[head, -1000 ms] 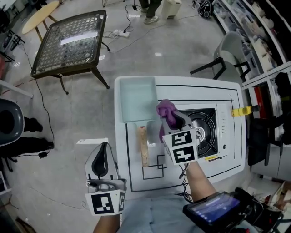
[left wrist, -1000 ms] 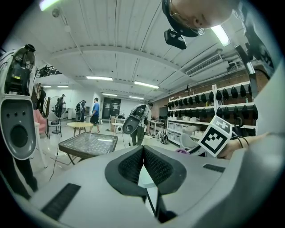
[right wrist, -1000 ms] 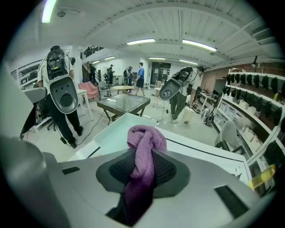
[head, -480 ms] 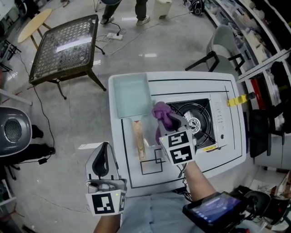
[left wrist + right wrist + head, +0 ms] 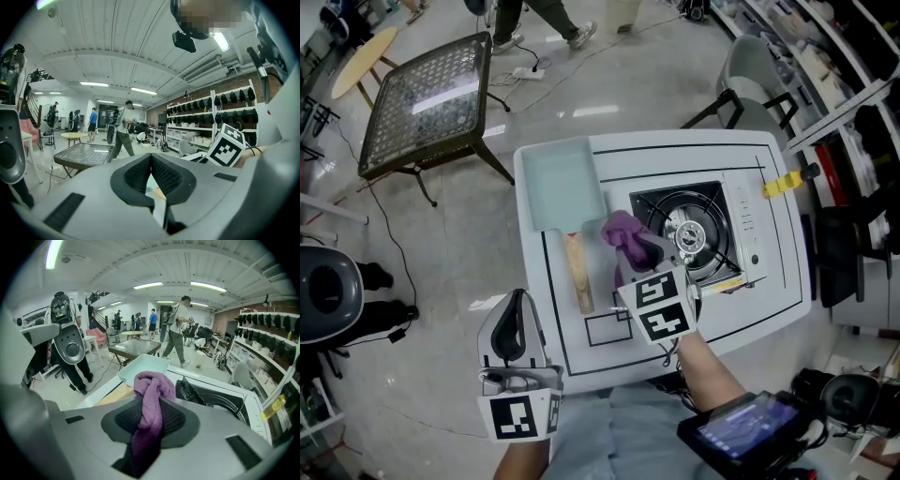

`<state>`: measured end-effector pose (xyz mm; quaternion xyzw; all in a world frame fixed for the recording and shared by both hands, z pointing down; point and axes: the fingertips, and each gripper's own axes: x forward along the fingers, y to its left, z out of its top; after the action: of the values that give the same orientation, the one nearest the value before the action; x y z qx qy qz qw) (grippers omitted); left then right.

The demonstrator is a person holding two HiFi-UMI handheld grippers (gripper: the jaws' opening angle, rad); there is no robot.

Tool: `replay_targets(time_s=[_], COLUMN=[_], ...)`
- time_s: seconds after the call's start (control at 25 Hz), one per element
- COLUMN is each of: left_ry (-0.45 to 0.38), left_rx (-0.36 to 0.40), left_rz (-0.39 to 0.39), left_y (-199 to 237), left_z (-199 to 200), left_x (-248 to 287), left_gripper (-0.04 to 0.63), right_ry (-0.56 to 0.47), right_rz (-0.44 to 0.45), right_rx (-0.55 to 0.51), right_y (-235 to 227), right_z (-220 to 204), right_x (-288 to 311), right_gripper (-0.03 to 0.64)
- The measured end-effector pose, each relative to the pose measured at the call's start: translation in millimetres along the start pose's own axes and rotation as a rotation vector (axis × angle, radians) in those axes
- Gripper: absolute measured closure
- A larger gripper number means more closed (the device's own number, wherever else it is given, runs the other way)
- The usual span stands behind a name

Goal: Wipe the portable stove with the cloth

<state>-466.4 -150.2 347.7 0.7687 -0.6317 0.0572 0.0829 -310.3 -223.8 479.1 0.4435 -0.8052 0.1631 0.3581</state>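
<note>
right tool (image 5: 639, 249) | clamps purple cloth (image 5: 622, 230) | at edge of portable stove (image 5: 694, 234)

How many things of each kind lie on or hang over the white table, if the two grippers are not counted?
stove: 1
tray: 1
wooden stick: 1
cloth: 1
yellow piece at the table's edge: 1
Total: 5

Purple fuzzy cloth (image 5: 623, 230); white portable stove (image 5: 748, 234), black burner well (image 5: 661, 208); pale aqua plastic tray (image 5: 561, 183), tan wooden handle (image 5: 578, 277); white desk (image 5: 741, 314), thin black line markings.
</note>
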Motion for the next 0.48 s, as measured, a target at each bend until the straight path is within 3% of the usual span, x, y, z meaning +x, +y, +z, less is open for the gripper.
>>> replay_targets(time_s=[0.16,0.48], left_ry=[-0.005,-0.02], left_rx=[0.005,0.005], left_rz=[-0.01,-0.035], left_y=[-7.6,-20.1], left_z=[-0.2,5.8], left_x=[-7.5,-20.2], left_gripper=[0.577,0.577], right_ry=[0.014,0.051], right_rz=[-0.007,0.013], right_rx=[-0.051,-0.054], right_y=[9.7,25.4], right_z=[-5.2,-18.9], right_x=[-5.8,-24.3], right_gripper=[0.495,0.495])
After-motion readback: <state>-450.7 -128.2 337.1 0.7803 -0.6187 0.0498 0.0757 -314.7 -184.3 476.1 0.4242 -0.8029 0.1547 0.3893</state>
